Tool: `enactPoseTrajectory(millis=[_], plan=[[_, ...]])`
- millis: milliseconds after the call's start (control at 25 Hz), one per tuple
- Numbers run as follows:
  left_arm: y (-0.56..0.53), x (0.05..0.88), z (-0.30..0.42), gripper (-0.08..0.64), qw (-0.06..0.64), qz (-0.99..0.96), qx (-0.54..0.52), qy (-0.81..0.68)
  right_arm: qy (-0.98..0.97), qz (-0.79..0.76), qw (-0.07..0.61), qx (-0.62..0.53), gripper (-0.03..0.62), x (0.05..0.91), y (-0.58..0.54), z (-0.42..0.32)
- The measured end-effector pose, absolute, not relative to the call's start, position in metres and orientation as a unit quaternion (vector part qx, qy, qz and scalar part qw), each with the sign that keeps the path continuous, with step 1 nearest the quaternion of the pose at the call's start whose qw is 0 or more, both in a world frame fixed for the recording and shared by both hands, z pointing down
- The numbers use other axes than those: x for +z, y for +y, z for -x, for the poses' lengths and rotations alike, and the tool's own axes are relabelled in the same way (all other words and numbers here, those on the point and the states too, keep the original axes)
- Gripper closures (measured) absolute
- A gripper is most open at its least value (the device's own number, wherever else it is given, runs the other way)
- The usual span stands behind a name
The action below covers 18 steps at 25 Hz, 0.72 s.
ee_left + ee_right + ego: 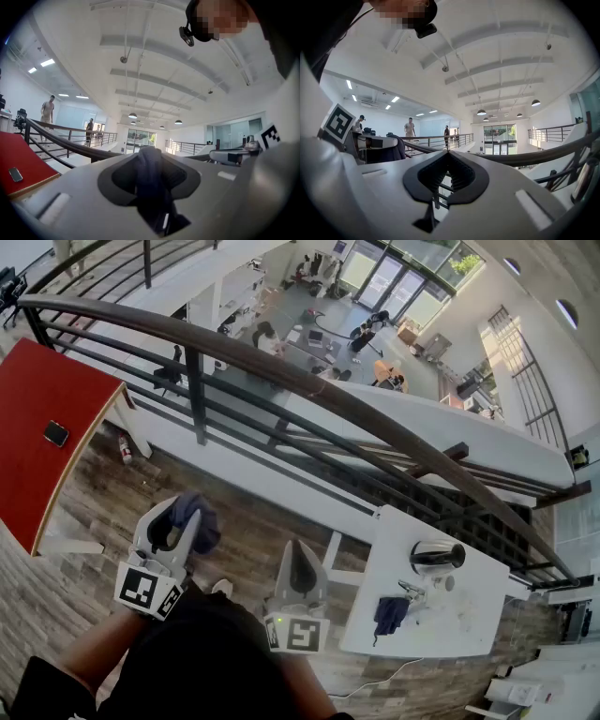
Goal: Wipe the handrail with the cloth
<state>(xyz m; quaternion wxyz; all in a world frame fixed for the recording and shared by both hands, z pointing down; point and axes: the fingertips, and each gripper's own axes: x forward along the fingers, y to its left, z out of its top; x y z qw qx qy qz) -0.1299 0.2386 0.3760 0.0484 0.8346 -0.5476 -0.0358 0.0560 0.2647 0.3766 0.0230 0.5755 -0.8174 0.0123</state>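
The dark brown handrail (309, 381) curves from the upper left down to the right, on top of a black barred railing. My left gripper (176, 519) is held low on the near side of the rail, apart from it, and is shut on a dark blue cloth (199, 521). In the left gripper view the cloth (151, 178) bulges between the jaws, with the handrail (65, 143) ahead on the left. My right gripper (298, 559) is beside it, shut with nothing in it. In the right gripper view the handrail (529, 155) runs across beyond the right gripper (446, 154).
A white table (469, 615) at the right carries a metal kettle (436, 556) and a second blue cloth (389, 613). A red table (37, 427) with a phone (56, 434) stands at the left. Beyond the railing the floor drops to a lower level. People stand far along the walkway.
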Motion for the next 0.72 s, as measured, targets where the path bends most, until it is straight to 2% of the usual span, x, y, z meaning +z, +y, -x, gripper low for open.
enactPoseTrajectory(millis=[720], plan=[[0.232, 0.366, 0.125, 0.442, 0.033, -0.832, -0.033, -0.553, -0.822, -0.57, -0.003, 0.027, 0.591, 0.378, 0.244, -0.046]])
